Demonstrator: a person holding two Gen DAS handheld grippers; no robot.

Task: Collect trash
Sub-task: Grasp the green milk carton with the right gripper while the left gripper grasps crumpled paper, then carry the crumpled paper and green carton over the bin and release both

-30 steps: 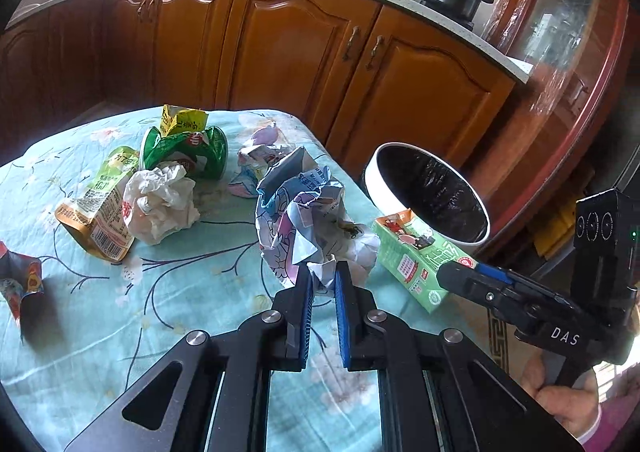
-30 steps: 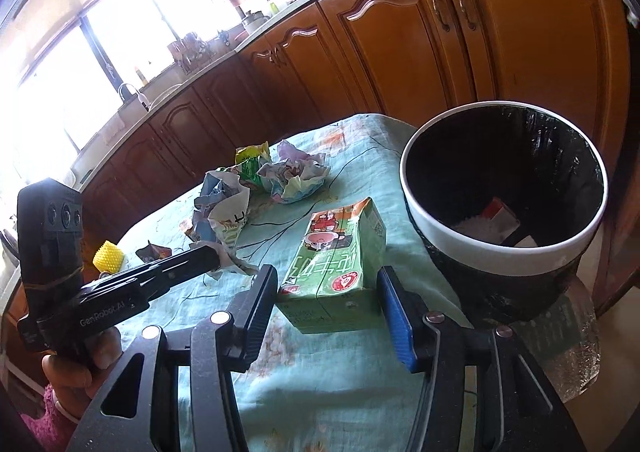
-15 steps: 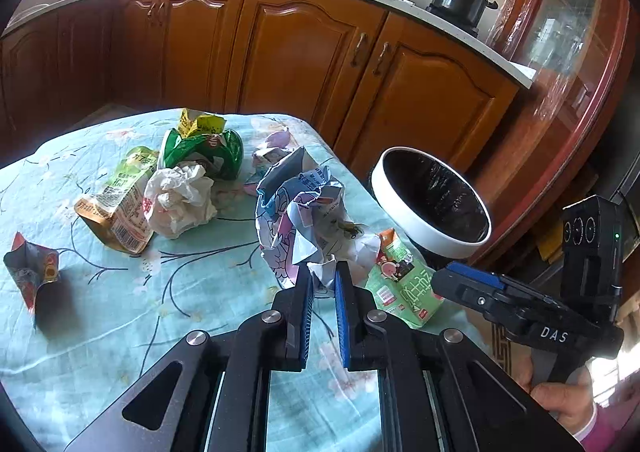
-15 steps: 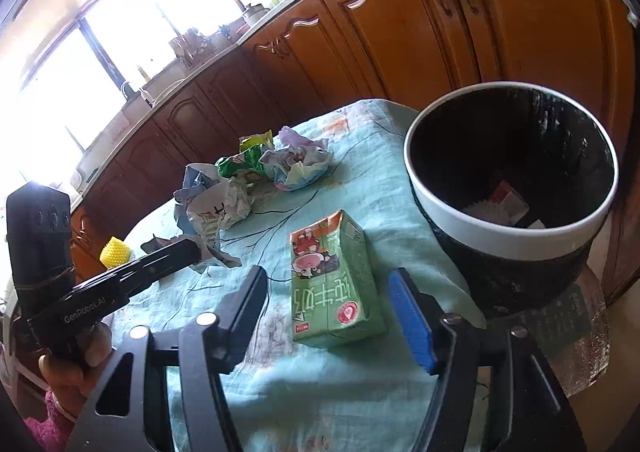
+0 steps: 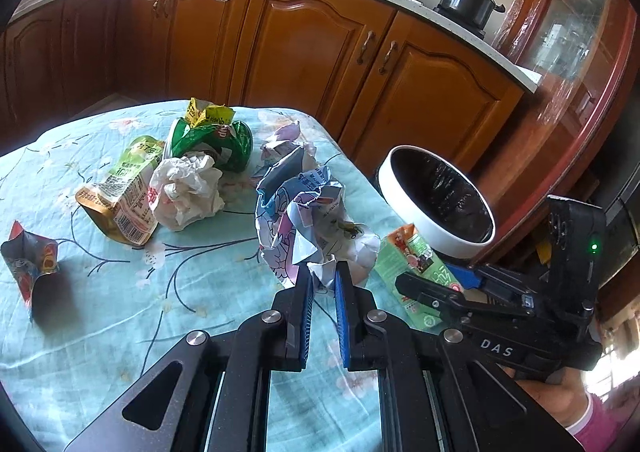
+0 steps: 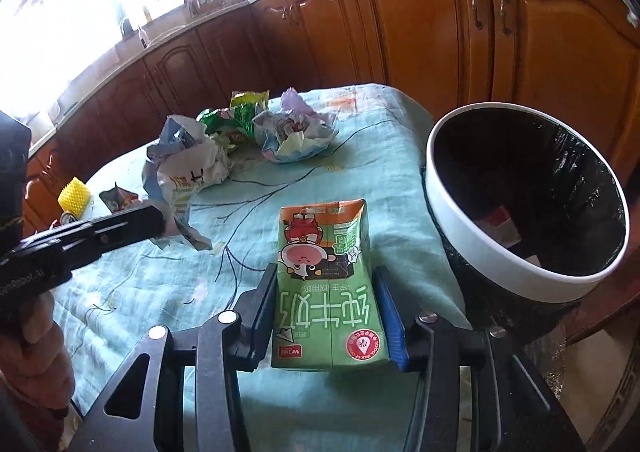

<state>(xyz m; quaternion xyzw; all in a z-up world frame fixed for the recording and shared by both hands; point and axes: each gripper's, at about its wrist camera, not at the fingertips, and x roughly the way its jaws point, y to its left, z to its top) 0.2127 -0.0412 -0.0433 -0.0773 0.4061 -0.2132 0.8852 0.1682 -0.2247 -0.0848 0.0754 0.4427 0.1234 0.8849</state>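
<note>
Partly done: right gripper point(image 6: 326, 306) clamped on green milk carton point(image 6: 324, 292) beside bin point(image 6: 480, 248), left gripper point(image 5: 322, 288) pinching crumpled paper point(image 5: 308, 220); several wrappers left on table point(image 5: 120, 312)

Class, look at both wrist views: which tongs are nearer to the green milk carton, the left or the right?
Right. The right tongs have the green milk carton between their fingers, pads at its sides. The left tongs are off to its left, shut on the crumpled paper wrapper.

Right gripper point(image 6: 326, 306) clamps green milk carton point(image 6: 326, 284) beside bin point(image 6: 524, 280).
</note>
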